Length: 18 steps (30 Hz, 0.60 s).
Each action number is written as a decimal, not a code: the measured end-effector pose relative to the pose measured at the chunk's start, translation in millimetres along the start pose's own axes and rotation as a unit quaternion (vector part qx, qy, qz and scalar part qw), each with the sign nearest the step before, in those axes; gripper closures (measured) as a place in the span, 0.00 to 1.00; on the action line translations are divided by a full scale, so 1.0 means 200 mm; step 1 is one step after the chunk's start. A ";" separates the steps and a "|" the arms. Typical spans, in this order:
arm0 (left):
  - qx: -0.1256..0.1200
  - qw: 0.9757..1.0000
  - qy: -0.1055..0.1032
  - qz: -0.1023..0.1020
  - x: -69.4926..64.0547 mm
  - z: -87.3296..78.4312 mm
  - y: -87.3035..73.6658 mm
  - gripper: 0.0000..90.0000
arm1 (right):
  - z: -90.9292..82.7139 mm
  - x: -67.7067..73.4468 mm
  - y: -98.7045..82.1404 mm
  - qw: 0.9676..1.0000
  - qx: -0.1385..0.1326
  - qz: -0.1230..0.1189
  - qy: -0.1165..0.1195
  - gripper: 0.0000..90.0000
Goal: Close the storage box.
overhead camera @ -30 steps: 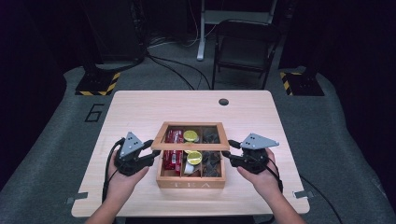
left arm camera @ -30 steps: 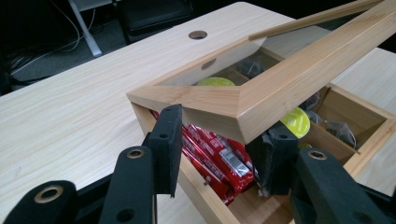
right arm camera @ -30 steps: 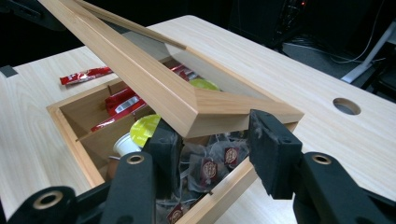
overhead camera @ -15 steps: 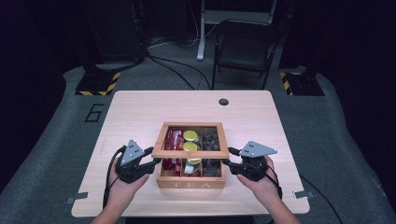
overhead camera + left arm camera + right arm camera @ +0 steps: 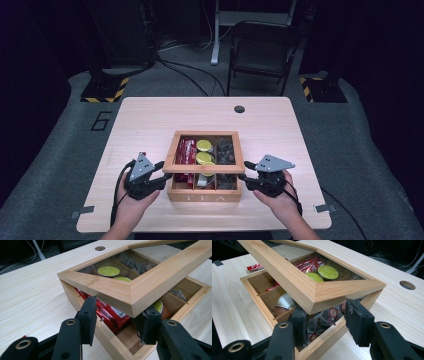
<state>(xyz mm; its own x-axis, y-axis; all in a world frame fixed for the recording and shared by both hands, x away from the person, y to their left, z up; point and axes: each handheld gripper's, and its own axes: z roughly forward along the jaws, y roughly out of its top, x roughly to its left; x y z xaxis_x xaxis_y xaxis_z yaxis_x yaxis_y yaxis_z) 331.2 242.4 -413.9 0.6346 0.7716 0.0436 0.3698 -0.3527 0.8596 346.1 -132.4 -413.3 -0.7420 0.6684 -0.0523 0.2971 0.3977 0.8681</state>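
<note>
At the near corners of the glass-paned bamboo lid [image 5: 207,151], left gripper [image 5: 159,178] and right gripper [image 5: 246,178] each stand part-open beneath it, propping it above the compartmented wooden tea box [image 5: 205,192].

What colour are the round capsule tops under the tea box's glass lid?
Lime green capsule tops, clearest in the left gripper view.

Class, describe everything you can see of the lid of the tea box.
The lid is a light wooden frame with mitred corners around a clear pane, through which green capsules show. It is half raised, tilted up at the near edge over the open box. The left gripper and right gripper each straddle a near corner from below; whether their pads press on it is unclear.
</note>
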 end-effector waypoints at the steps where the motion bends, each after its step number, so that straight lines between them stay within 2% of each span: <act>1: 0.000 1.000 0.001 0.000 0.00 0.00 0.00 0.61 | 0.00 0.00 0.00 1.000 0.000 0.000 0.001 0.60; 4: 0.006 1.000 -0.003 0.007 0.00 0.00 -0.01 0.61 | 0.00 0.01 -0.01 1.000 0.005 0.002 0.001 0.60; 11: 0.013 1.000 -0.006 0.007 -0.02 0.01 -0.05 0.61 | 0.00 0.02 -0.04 1.000 0.013 0.003 0.009 0.60; 12: 0.013 1.000 -0.005 0.007 -0.02 0.01 -0.06 0.61 | 0.00 0.03 -0.05 1.000 0.016 0.009 0.006 0.60; 15: 0.018 1.000 -0.009 0.005 -0.03 0.01 -0.08 0.61 | 0.01 0.03 -0.08 1.000 0.019 0.006 0.011 0.60; 18: 0.020 1.000 -0.012 0.001 -0.03 0.02 -0.10 0.60 | 0.02 0.04 -0.10 1.000 0.021 0.015 0.011 0.60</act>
<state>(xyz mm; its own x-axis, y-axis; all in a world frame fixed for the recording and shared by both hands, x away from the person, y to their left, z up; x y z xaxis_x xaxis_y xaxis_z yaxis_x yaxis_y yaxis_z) 322.7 242.5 -433.9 0.6508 0.7585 0.0322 0.3951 -0.3746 0.8388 336.2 -131.8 -432.5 -0.7458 0.6660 -0.0156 0.3435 0.4045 0.8476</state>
